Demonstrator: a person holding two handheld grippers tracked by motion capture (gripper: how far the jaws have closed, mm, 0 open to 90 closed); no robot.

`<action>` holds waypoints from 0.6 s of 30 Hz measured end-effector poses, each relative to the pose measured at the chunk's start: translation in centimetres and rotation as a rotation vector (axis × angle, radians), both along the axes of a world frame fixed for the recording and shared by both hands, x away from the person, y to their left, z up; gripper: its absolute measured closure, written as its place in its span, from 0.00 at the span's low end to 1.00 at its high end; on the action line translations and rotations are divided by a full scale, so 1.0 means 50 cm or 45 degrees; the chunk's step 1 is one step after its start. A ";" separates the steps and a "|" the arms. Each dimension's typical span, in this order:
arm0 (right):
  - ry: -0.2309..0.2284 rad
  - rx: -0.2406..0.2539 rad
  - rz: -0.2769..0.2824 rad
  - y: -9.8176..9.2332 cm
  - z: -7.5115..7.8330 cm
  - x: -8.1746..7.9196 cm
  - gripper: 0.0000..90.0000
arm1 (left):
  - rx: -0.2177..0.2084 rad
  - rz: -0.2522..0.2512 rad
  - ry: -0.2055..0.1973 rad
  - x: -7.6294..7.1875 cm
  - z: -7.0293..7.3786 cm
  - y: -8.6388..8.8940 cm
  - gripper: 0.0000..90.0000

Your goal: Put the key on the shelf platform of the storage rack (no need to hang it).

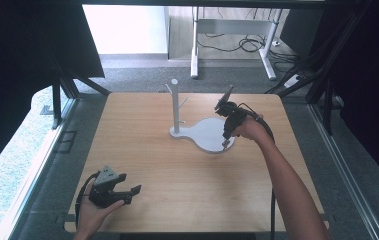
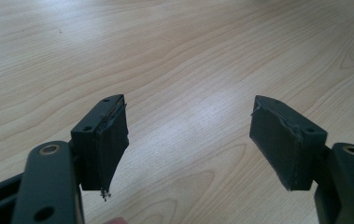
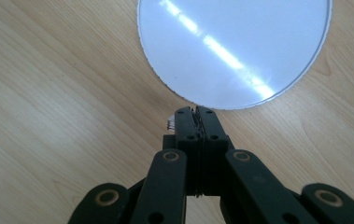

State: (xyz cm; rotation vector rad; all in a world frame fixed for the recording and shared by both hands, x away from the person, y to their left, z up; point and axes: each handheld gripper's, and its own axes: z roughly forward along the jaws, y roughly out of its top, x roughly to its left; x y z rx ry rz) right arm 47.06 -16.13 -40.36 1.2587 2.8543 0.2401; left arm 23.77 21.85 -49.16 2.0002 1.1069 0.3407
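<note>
White stand (image 1: 204, 134) — post (image 1: 175, 105) upright, base plate extending right. Right gripper (image 1: 224, 144) closed, empty, tips down at plate edge; left gripper (image 1: 132, 194) open.

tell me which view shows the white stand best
The high view: the whole white stand shows, its upright post with pegs and its flat base. The right gripper view gives just the round end of the base, beyond the shut right gripper.

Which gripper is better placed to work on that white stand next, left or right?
Right, probably. The right gripper hangs at the rim of the white stand, jaws shut and pointing down. The left gripper sits open at the table's near left corner, far from it, facing bare wood.
</note>
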 end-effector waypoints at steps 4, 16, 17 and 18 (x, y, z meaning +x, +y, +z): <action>0.003 0.005 -0.003 0.008 -0.008 0.016 1.00 | -0.001 0.006 0.000 0.001 -0.001 0.004 0.31; 0.018 0.027 -0.021 0.030 -0.027 0.067 1.00 | 0.009 0.021 -0.002 0.003 -0.003 0.013 0.31; 0.017 0.019 -0.018 0.031 -0.028 0.071 1.00 | 0.010 0.021 -0.001 0.003 -0.003 0.013 0.31; 0.017 0.026 -0.021 0.032 -0.029 0.075 1.00 | 0.010 0.020 -0.001 0.003 -0.003 0.013 0.31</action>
